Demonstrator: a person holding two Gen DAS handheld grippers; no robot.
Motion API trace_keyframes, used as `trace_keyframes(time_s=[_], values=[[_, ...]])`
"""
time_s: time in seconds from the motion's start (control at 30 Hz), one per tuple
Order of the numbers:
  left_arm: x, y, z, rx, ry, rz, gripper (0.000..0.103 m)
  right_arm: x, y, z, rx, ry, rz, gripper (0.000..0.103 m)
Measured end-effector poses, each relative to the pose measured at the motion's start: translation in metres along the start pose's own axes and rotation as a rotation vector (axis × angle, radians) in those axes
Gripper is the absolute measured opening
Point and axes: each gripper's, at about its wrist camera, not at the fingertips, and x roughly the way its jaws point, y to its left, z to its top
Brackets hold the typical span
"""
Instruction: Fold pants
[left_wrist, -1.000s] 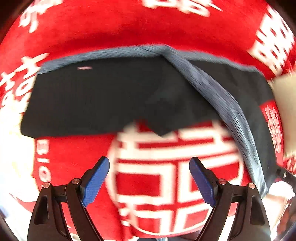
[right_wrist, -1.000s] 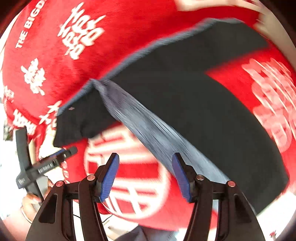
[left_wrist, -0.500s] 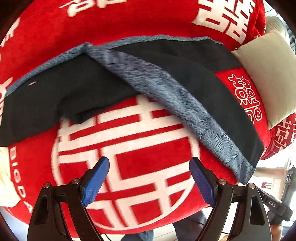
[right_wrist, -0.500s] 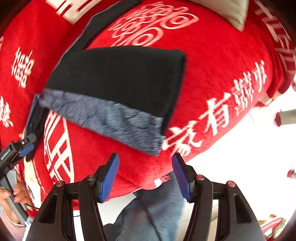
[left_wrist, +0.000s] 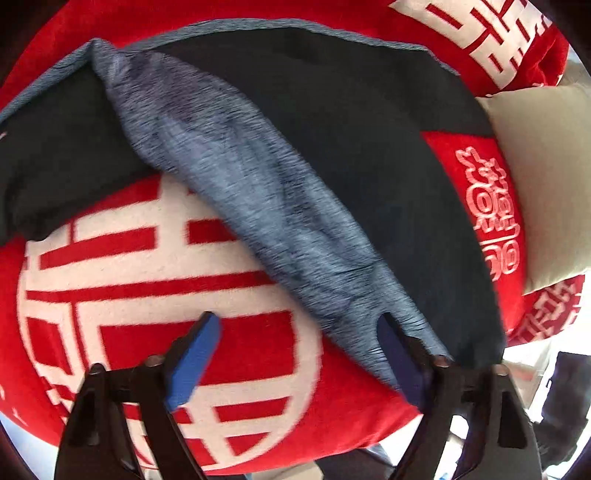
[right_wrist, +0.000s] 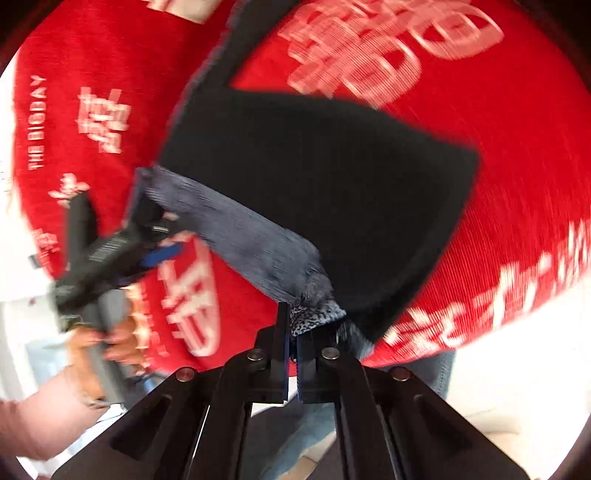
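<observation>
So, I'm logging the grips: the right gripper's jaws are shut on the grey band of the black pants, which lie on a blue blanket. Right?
Not quite: the blanket is red with white lettering, as the right wrist view shows. The right gripper is indeed shut on the grey band of the black pants.

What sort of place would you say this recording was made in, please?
Probably a home, likely a bed or sofa: the pants lie on a soft red blanket with white festive characters, a beige cushion beside it.

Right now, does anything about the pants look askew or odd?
Yes. The pants lie crooked on the blanket, their grey lining turned out in a diagonal band. The right gripper pinches its end.
</observation>
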Motion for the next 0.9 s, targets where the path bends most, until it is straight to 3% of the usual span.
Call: trace_keyframes(time_s=[0.03,0.1,0.13,0.37,0.5,0.7,0.77,0.9], values=[[0.000,-0.003,0.004,-0.009,0.011,-0.012,0.067,-0.010,0.005,0.010,-0.011,-0.007,0.027,0.003],[-0.002,-0.008,0.012,-0.045,0.030,-0.059,0.044,-0.031,0.018,0.035,-0.034,-0.022,0.069,0.003],[-0.004,-0.011,0.017,-0.067,0.033,-0.077,0.042,-0.039,0.022,0.043,-0.043,-0.028,0.080,0.003],[-0.039,-0.040,0.062,-0.115,-0.076,-0.123,0.042,-0.095,0.062,0.150,-0.185,-0.087,0.126,0.003],[-0.059,-0.054,0.111,-0.108,-0.153,-0.105,0.042,-0.104,0.075,0.220,-0.253,-0.105,0.096,0.003],[-0.080,-0.049,0.167,-0.101,-0.264,0.076,0.042,-0.082,0.074,0.326,-0.260,-0.152,0.008,0.003],[-0.086,-0.040,0.168,-0.110,-0.284,0.127,0.042,-0.068,0.064,0.357,-0.238,-0.168,-0.028,0.003],[-0.073,-0.028,0.156,-0.121,-0.241,0.224,0.042,-0.032,0.052,0.398,-0.236,-0.152,-0.110,0.003]])
